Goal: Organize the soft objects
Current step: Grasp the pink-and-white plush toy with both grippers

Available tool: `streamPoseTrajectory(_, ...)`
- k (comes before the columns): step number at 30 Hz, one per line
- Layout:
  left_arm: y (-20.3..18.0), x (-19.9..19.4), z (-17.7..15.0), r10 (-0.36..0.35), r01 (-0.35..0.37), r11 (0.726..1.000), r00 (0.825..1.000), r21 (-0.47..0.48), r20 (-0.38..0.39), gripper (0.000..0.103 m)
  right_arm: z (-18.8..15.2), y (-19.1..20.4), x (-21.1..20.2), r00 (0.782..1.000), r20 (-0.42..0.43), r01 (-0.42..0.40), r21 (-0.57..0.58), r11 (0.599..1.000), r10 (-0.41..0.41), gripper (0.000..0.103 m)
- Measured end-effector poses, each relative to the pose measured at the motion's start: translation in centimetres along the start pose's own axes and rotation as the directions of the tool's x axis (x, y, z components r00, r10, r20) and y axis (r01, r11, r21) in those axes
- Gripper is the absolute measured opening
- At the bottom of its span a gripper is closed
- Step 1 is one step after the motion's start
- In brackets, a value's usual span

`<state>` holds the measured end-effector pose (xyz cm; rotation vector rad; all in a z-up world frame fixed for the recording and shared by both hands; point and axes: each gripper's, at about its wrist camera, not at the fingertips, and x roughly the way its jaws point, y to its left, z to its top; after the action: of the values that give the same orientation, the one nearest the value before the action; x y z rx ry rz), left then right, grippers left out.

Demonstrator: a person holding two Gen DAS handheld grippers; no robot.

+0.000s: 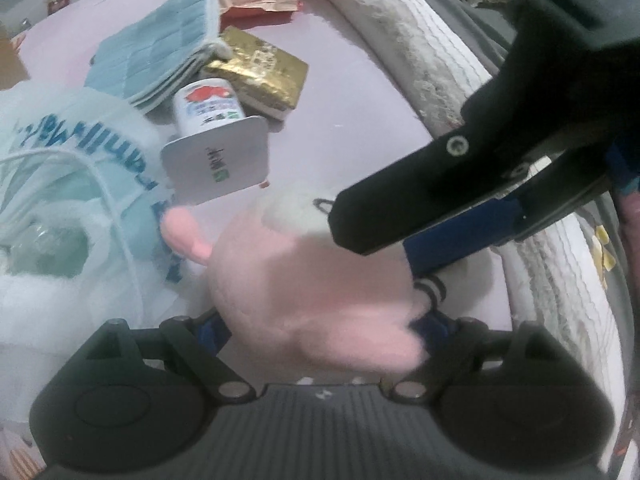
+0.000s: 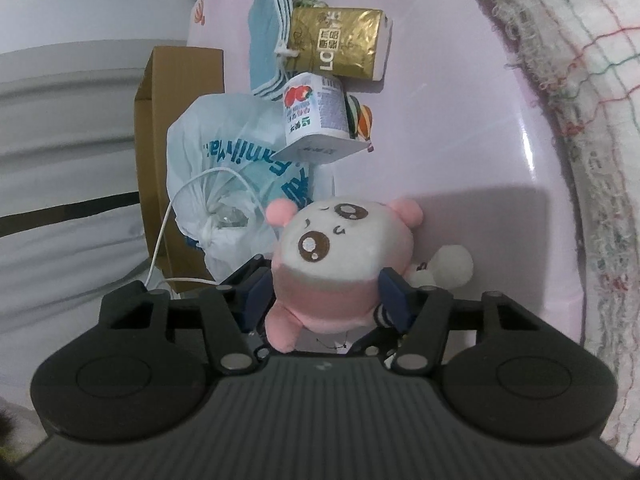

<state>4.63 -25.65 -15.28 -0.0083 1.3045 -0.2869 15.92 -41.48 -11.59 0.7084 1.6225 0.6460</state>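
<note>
Right gripper (image 2: 326,300) clamps the plush toy (image 2: 336,248) (left gripper (image 1: 320,316) too).

left claw (image 1: 320,320): clamped on plush toy (image 1: 304,280) | right claw (image 2: 324,292): clamped on same toy

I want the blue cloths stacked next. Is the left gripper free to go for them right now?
Probably not yet: the left gripper seems closed around the pink plush toy, which the right gripper also clamps. The blue cloths lie uncovered beyond it.
</note>
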Motion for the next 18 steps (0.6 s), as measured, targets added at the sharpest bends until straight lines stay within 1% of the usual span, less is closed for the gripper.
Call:
streamPoseTrajectory(6, 2.0, -1.7, -1.2, -0.009, 0.008, 0.997, 1.0, -0.072, -0.008, 0.093, -0.2, 0.4, 0.8, 1.0, -0.015, -0.001, -0.005, 1.0, 0.001, 0.057)
streamPoseTrajectory(8, 2.3, -2.5, -1.8, -0.021, 0.019, 0.994, 1.0, -0.109, -0.015, 0.093, -0.3, 0.6, 1.0, 1.0, -0.029, -0.003, -0.009, 1.0, 0.003, 0.058)
streamPoseTrajectory(10, 2.9, -2.8, -2.5, -0.034, 0.031, 0.988, 0.999, -0.151, -0.022, 0.093, -0.5, 1.2, 1.0, 0.999, -0.042, -0.004, -0.036, 0.999, 0.002, 0.059)
streamPoseTrajectory(12, 3.4, -3.4, -3.2, -0.047, 0.041, 0.981, 0.999, -0.189, -0.027, 0.093, -0.4, 1.9, 0.6, 0.999, -0.031, -0.017, -0.067, 0.998, 0.015, 0.06)
streamPoseTrajectory(14, 3.6, -3.2, -3.5, -0.057, 0.048, 0.974, 0.998, -0.223, -0.033, 0.093, 0.0, 2.2, 0.0, 0.999, -0.004, -0.033, -0.079, 0.996, 0.033, 0.061)
streamPoseTrajectory(16, 4.0, -2.8, -3.6, -0.06, 0.05, 0.968, 0.998, -0.246, -0.034, 0.093, 0.7, 2.1, -0.3, 1.0, 0.02, -0.016, -0.077, 0.997, 0.017, 0.064)
streamPoseTrajectory(18, 4.0, -2.8, -3.8, -0.063, 0.052, 0.968, 0.997, -0.246, -0.036, 0.093, 1.6, 1.7, -0.1, 0.999, 0.032, 0.017, -0.063, 0.998, -0.015, 0.068)
